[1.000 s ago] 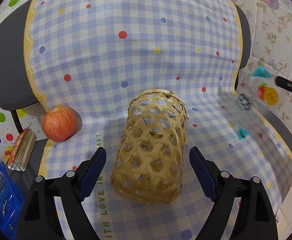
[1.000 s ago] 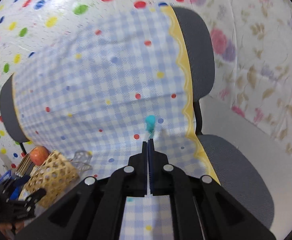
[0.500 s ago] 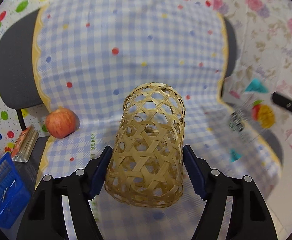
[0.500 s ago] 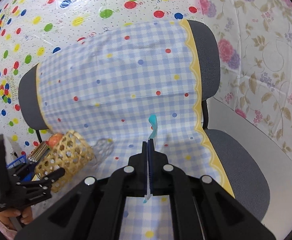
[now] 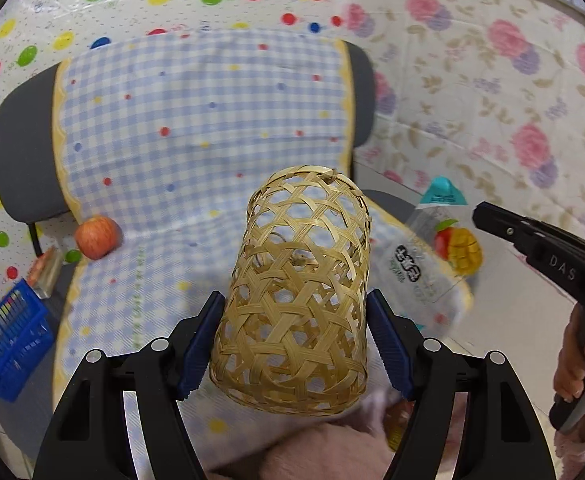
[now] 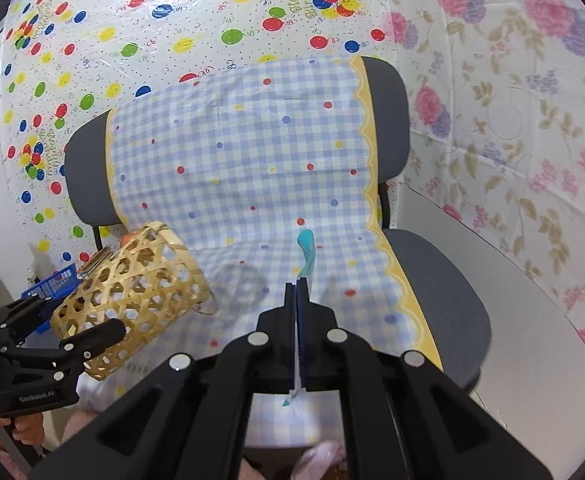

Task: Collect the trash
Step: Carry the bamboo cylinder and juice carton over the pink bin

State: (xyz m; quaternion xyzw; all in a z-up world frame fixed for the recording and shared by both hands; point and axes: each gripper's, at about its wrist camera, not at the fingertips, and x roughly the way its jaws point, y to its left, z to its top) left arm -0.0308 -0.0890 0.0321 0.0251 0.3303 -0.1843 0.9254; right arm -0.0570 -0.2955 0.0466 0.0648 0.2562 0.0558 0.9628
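Observation:
My left gripper [image 5: 294, 336] is shut on a woven bamboo basket [image 5: 296, 300] and holds it in the air above the chair seat, its open end pointing away; the basket also shows in the right wrist view [image 6: 132, 292]. My right gripper [image 6: 297, 292] is shut on a clear plastic snack wrapper with a teal top [image 6: 306, 252]. In the left wrist view the wrapper [image 5: 432, 256], with a mango picture, hangs from the right gripper [image 5: 480, 216] just right of the basket.
A chair covered in a blue checked cloth [image 5: 196, 128] fills the view. A red apple [image 5: 96, 237] lies on the seat's left side. A blue plastic crate [image 5: 8, 336] and a book stack [image 5: 46, 268] sit at the lower left. Papered walls stand behind.
My left gripper closed on the basket and lifted it off the seat. My right gripper pulled back and up with the wrapper, which now hangs close to the basket.

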